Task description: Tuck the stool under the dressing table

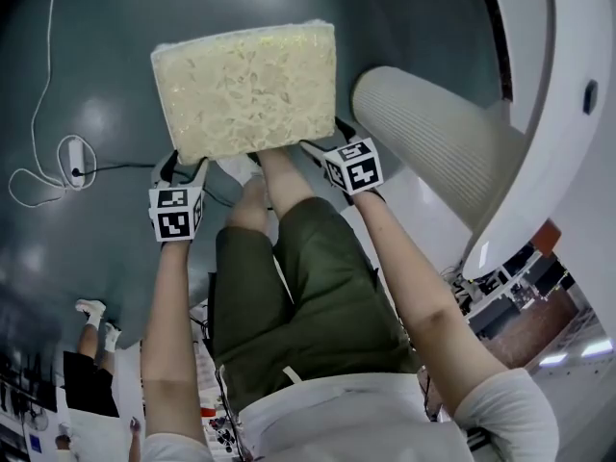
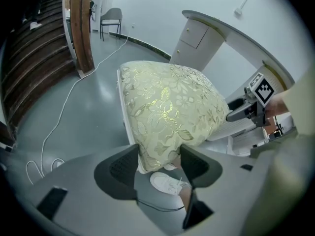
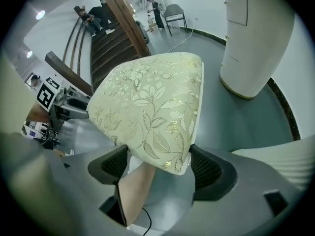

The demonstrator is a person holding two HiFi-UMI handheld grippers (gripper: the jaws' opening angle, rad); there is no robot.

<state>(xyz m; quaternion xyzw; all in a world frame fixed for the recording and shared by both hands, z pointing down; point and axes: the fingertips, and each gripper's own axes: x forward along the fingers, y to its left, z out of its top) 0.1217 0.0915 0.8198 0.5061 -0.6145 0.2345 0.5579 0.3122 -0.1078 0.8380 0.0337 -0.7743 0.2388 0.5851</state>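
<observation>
The stool (image 1: 245,89) has a cream cushion with a gold leaf pattern and stands on the grey floor, apart from the white dressing table (image 1: 539,114) at the right. My left gripper (image 1: 185,169) is at its near left corner and my right gripper (image 1: 322,142) at its near right corner. In the left gripper view the cushion corner (image 2: 167,107) lies between the wide jaws of the left gripper (image 2: 158,166). In the right gripper view the other corner (image 3: 152,102) sits between the spread jaws of the right gripper (image 3: 160,163). Neither gripper's pads visibly press on the cushion.
A ribbed white column (image 1: 433,142) of the table stands just right of the stool. A white cable and power strip (image 1: 75,157) lie on the floor at the left. My legs and a white shoe (image 2: 165,183) are under the stool's near edge. Wooden stairs (image 2: 78,28) and a chair (image 2: 112,16) stand beyond.
</observation>
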